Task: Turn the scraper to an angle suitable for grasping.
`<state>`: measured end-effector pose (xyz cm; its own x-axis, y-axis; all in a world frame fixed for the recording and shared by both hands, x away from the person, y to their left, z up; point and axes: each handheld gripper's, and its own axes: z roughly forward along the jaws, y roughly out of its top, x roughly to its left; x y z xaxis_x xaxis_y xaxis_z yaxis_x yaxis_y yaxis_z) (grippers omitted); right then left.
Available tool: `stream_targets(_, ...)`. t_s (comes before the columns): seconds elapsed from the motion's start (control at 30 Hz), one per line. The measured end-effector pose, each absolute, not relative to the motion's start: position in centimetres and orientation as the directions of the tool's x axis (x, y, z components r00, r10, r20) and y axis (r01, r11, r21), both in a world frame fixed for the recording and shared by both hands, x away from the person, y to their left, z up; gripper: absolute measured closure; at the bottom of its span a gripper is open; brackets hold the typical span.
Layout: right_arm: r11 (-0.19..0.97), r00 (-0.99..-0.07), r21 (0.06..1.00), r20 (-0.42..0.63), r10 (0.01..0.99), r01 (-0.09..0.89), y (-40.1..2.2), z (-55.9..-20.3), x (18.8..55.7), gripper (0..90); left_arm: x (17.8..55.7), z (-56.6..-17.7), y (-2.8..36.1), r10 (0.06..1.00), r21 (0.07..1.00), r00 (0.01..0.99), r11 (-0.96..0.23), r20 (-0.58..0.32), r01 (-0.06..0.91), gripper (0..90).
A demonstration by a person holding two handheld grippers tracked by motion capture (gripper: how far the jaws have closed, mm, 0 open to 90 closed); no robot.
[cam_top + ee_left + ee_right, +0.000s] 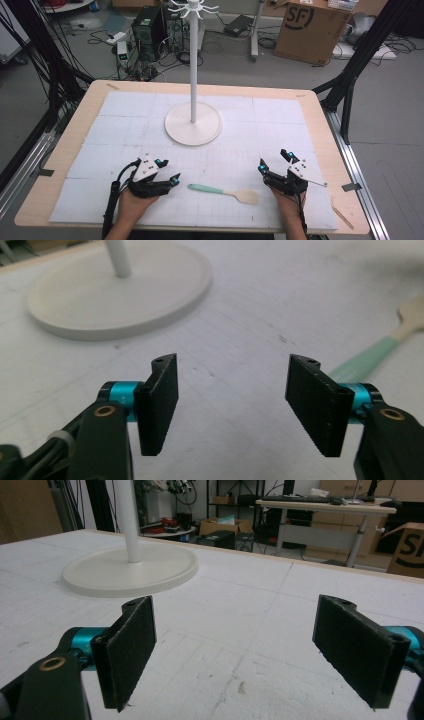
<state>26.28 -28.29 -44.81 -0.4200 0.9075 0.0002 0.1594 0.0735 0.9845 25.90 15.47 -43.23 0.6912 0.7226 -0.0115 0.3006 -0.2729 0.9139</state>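
Note:
A spatula (222, 192) with a mint-green handle and a pale wooden blade lies flat on the white mat near the front edge, between my two grippers. My left gripper (168, 170) rests just left of the handle's tip, open, with nothing between its jaws. In the left gripper view the left gripper (232, 405) has bare mat between its pads and the spatula (370, 357) lies off to the right. My right gripper (274, 160) sits right of the blade, open and empty. In the right gripper view the right gripper (250, 655) frames bare mat.
A white stand (193, 123) with a round base and a tall pole topped by hooks rises at the mat's middle; its base (120, 295) (130, 570) lies ahead of both grippers. The wooden table (320, 107) borders the mat. Boxes, cables and computers sit on the floor beyond.

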Motion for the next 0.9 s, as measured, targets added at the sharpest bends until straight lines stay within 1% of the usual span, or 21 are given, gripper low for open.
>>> stream_targets(0.13,0.074,-0.420,0.985,0.000,0.907,0.159,-28.3,-44.8,26.3,16.6,26.1,-43.0,17.9,0.760,0.941,0.647,-0.173,-0.059,0.290,32.0)
stream_targets(0.3,0.073,-0.421,0.984,0.001,0.907,0.160,-28.3,-44.8,26.3,16.6,25.9,-42.7,20.5,0.796,0.963,0.598,-0.076,-0.098,0.259,31.8)
stream_targets(0.43,0.074,-0.421,0.985,0.000,0.907,0.159,-28.3,-44.8,26.3,16.6,25.5,-42.7,22.3,0.840,0.978,0.536,-0.036,-0.082,0.206,32.8)
stream_targets(0.5,0.072,-0.421,0.985,0.002,0.907,0.160,-28.3,-44.8,26.3,16.6,25.1,-42.6,23.3,0.868,0.987,0.492,-0.021,-0.060,0.157,33.1)
stream_targets(0.63,0.071,-0.421,0.985,0.003,0.907,0.160,-28.3,-44.8,26.3,16.6,24.8,-42.7,24.3,0.906,0.994,0.424,-0.028,-0.018,0.103,27.7)
stream_targets(0.73,0.073,-0.422,0.985,0.001,0.907,0.159,-28.4,-44.8,26.3,16.6,25.0,-43.1,24.9,0.916,0.994,0.402,-0.038,-0.008,0.107,26.1)
stream_targets(0.83,0.072,-0.422,0.985,0.002,0.907,0.159,-28.4,-44.8,26.3,16.6,25.4,-44.0,25.1,0.909,0.991,0.416,-0.030,-0.027,0.129,25.6)
stream_targets(0.9,0.073,-0.423,0.985,0.001,0.906,0.158,-28.4,-44.8,26.3,16.6,25.8,-44.2,25.0,0.890,0.984,0.452,-0.032,-0.051,0.174,25.6)
